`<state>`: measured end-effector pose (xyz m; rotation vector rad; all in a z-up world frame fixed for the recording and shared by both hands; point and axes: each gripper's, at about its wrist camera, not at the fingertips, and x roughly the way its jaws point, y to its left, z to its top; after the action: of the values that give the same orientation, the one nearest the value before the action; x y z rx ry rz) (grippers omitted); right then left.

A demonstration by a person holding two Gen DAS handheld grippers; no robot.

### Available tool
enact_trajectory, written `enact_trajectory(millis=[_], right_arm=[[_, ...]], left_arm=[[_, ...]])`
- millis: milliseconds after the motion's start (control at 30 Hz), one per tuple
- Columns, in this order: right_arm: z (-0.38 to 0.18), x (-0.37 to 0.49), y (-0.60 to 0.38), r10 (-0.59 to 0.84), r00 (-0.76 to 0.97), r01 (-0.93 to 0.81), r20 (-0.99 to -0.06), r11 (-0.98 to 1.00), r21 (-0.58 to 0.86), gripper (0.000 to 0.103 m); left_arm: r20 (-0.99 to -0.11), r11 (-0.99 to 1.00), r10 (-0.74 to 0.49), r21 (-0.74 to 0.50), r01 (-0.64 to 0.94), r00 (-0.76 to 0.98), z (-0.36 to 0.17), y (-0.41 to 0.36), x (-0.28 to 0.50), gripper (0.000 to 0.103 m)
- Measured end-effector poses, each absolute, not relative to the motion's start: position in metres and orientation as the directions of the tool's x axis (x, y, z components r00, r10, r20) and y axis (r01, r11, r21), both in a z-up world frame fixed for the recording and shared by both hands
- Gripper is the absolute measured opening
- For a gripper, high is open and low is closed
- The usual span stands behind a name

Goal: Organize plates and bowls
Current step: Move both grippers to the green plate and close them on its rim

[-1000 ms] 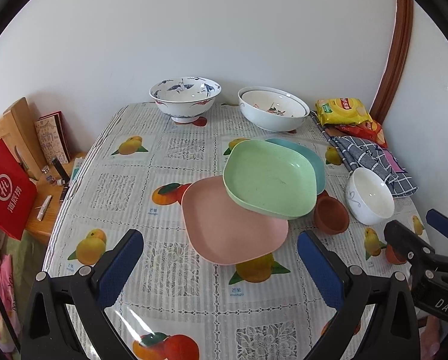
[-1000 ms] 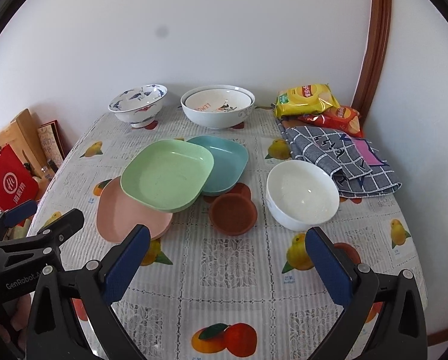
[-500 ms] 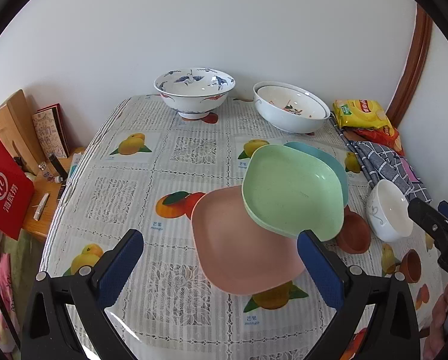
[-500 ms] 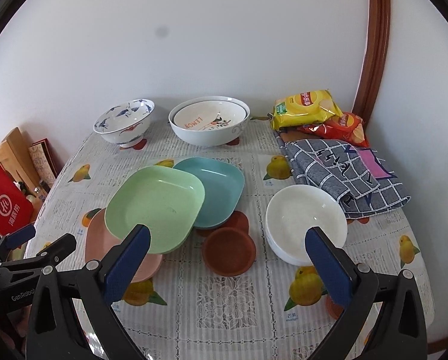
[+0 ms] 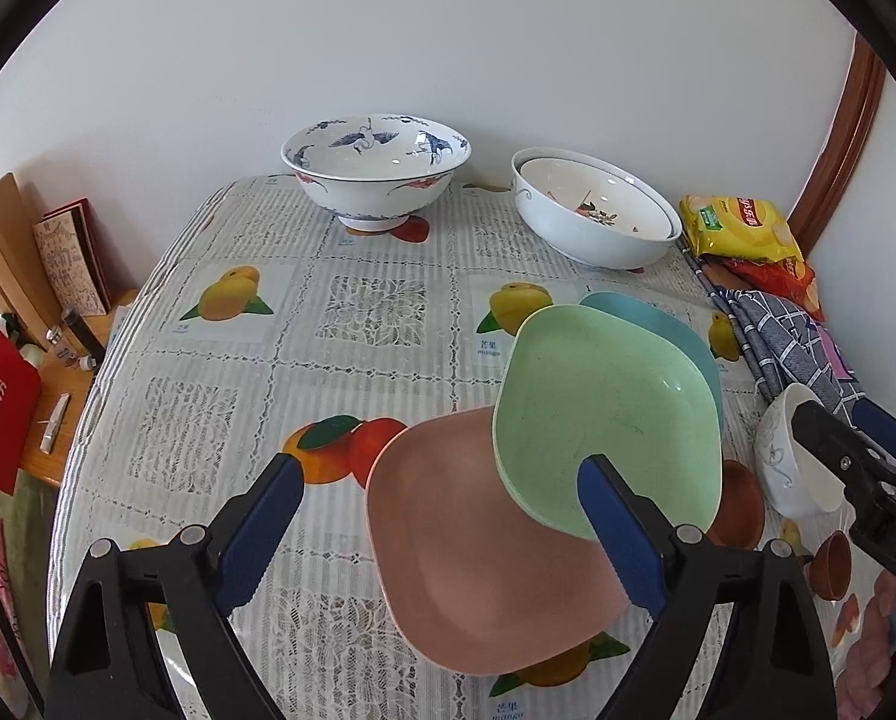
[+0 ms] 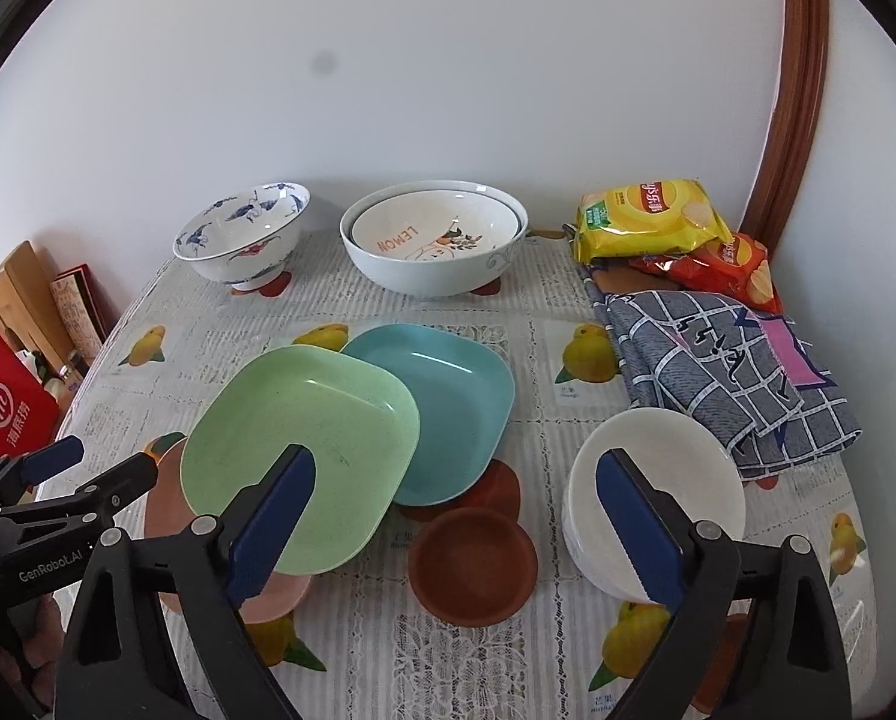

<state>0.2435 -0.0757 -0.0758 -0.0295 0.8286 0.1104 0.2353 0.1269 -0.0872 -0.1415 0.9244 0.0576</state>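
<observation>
Plates lay overlapped mid-table — green plate (image 6: 297,456) tilted on pink plate (image 5: 484,564) and teal plate (image 6: 448,414); my left tool (image 5: 441,534) and right tool (image 6: 454,534), both unclenched and empty, had just narrowed slightly — I feared nudging green sideways.

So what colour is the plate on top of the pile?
Light green, clearest in the right wrist view.

overlapping plates (image 6: 303,456) before two big bowls (image 6: 435,246), cloth (image 6: 724,360) right
</observation>
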Motion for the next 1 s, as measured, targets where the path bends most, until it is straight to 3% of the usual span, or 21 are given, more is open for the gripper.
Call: enact_trajectory(millis=[233,567,900,1000], right_arm=[[-0.091,0.259,-0.065,0.103,0.638,-0.144,-0.763,0.989,0.013,0.084],[-0.113,0.277,-0.057,0.123,0.593,-0.143,-0.796,0.989,0.046,0.074],[-0.127,0.29,-0.053,0.128,0.562,-0.136,-0.817,0.989,0.061,0.071],[-0.133,0.294,-0.051,0.128,0.545,-0.137,-0.829,0.989,0.063,0.063]], left_arm=[[-0.812,0.991,0.004,-0.075,-0.111,0.584,-0.093,0.123,0.261,0.083],[-0.808,0.995,-0.021,-0.075,-0.067,0.589,-0.105,0.114,0.293,0.083],[-0.812,0.991,-0.078,-0.129,-0.048,0.579,-0.122,0.113,0.308,0.083],[-0.82,0.989,-0.091,-0.141,-0.045,0.565,-0.127,0.114,0.311,0.071]])
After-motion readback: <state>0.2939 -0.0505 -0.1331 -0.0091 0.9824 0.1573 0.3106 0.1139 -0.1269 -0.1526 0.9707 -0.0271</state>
